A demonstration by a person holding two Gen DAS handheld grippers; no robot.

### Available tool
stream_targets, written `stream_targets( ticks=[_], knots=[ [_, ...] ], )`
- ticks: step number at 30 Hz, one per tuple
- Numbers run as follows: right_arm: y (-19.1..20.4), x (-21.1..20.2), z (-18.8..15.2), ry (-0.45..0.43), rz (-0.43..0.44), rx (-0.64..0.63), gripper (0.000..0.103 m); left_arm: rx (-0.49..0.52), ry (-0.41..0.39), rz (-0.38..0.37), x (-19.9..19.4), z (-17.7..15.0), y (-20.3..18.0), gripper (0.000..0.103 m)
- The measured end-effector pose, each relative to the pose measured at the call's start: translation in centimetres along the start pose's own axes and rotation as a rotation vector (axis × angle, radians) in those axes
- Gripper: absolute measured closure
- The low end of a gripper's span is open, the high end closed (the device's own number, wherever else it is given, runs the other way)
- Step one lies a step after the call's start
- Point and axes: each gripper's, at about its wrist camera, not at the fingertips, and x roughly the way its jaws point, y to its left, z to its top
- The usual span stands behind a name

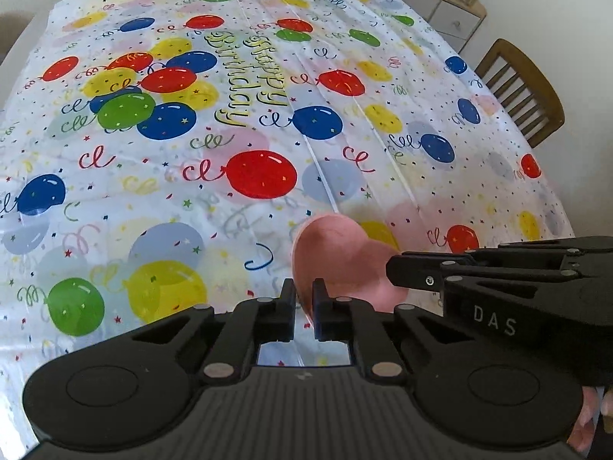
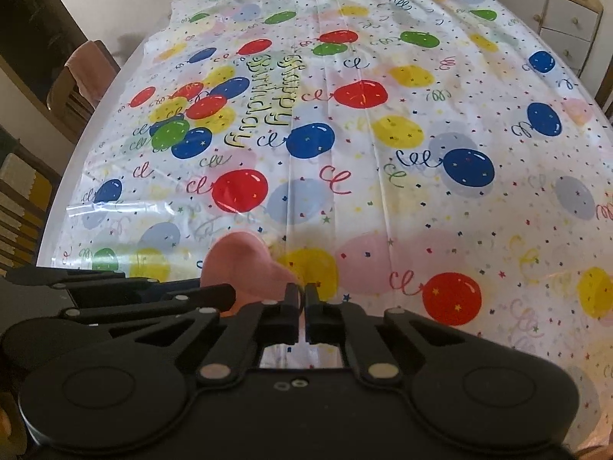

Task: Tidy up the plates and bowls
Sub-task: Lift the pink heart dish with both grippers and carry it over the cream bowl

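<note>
The pink plate (image 1: 341, 257) sits at the table's near edge, clamped at its left rim by the left gripper (image 1: 304, 299) and at its right rim by the right gripper (image 2: 302, 299). The pickup step appears complete; the next move likely calls for a level, synchronized lift.

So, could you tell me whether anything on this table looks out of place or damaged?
Nothing is spilled or broken. The tablecloth only shows long fold creases and a rumpled clear edge. The left gripper and right gripper both pinch one pink dish.
</note>
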Motion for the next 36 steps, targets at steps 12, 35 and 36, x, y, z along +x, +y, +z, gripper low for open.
stream_targets(
  ticks=[12, 35, 36],
  knots=[
    [0.7, -4.7, -1.4, -0.021, 0.053, 0.002, 0.102, 0.002, -0.028, 0.024, -5.2, -1.6, -1.9, 0.095],
    [1.6, -15.5, -7.9, -0.042, 0.172, -0.088, 0.101, -0.059, -0.065, 0.126, -15.4, -8.8, -8.3, 0.095],
    [1.6, -15.7, -8.2, -0.040, 0.176, -0.095, 0.101, -0.066, -0.064, 0.128, -15.6, -9.3, -8.5, 0.095]
  ],
)
